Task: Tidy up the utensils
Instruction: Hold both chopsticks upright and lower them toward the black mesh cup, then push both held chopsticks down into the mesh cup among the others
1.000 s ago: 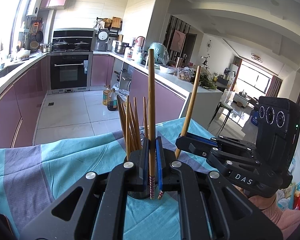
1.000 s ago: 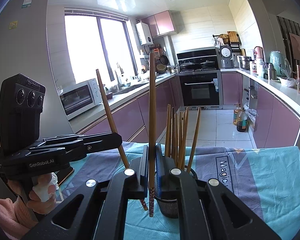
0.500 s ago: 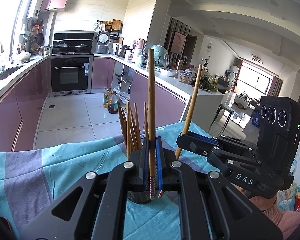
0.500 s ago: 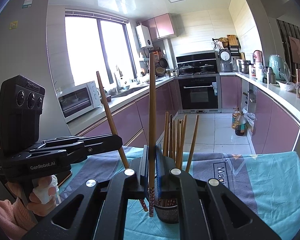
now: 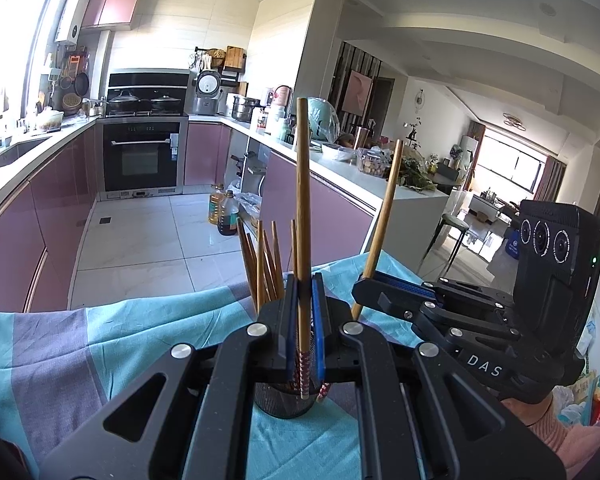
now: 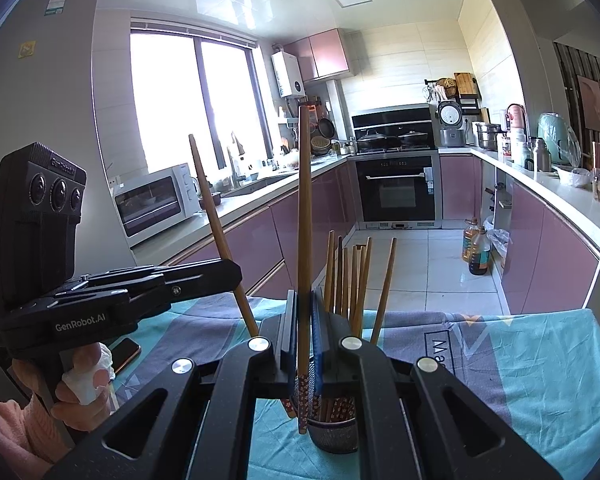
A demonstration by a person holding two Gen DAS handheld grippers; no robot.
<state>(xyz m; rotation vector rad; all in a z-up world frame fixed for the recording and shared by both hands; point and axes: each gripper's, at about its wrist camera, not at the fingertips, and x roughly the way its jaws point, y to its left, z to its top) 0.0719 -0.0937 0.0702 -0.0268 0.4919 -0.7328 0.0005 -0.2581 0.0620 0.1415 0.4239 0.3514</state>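
- Left gripper: jaws pressed together on one chopstick, held near upright, patterned lower end hanging below the pads.
- Right gripper: likewise pinching a second chopstick, upright.
- Holder cup: dark mesh, standing on the teal-and-grey cloth. From the right wrist view it sits at about 5 o'clock of the held stick's lower tip, with a bundle of chopsticks already standing in it.
- Handling, as judged: sticks look light, stiff and smooth; thin, so liable to swivel in a two-pad pinch. A grip low on the shaft, just above the patterned end, leaves a long lever above; lower each slowly and straight.
- The cup looks light; a sideways knock could tip it.
- Left wrist view only: the right gripper at 3 o'clock, its stick leaning; dining area beyond.
- Right wrist view only: the person's hand on the left gripper's handle, a phone on the cloth, and a microwave at 10 o'clock.
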